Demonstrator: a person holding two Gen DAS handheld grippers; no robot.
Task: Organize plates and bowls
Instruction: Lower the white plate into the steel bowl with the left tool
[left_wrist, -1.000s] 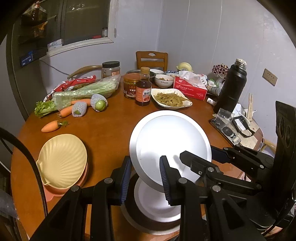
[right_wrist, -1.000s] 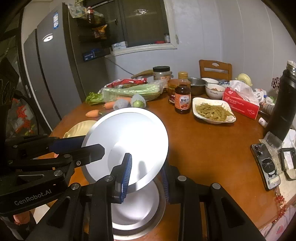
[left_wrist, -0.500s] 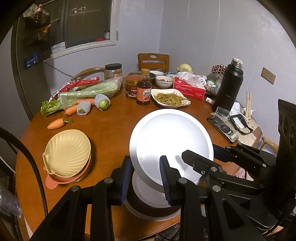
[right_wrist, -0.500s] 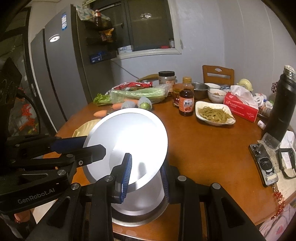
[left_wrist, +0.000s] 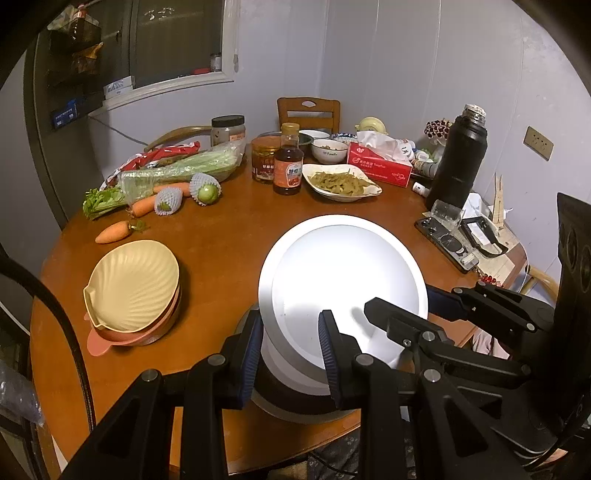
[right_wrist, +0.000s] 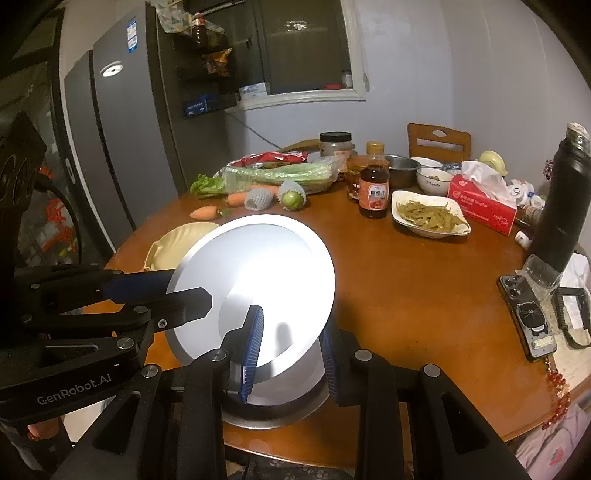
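Both grippers, left (left_wrist: 290, 352) and right (right_wrist: 291, 354), are closed on the tilted plate (left_wrist: 343, 280). Lower it level onto the dish (right_wrist: 273, 402) below, then open both together.

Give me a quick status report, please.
Both tools, left and right, shut on white plate, tilted above another plate. Shell bowls apart, left. Nothing obstructing.

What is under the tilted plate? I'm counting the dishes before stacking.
Under the tilted plate lies a second metal plate flat on the table, near its edge. Only its near part shows; whether more dishes lie beneath cannot be seen.
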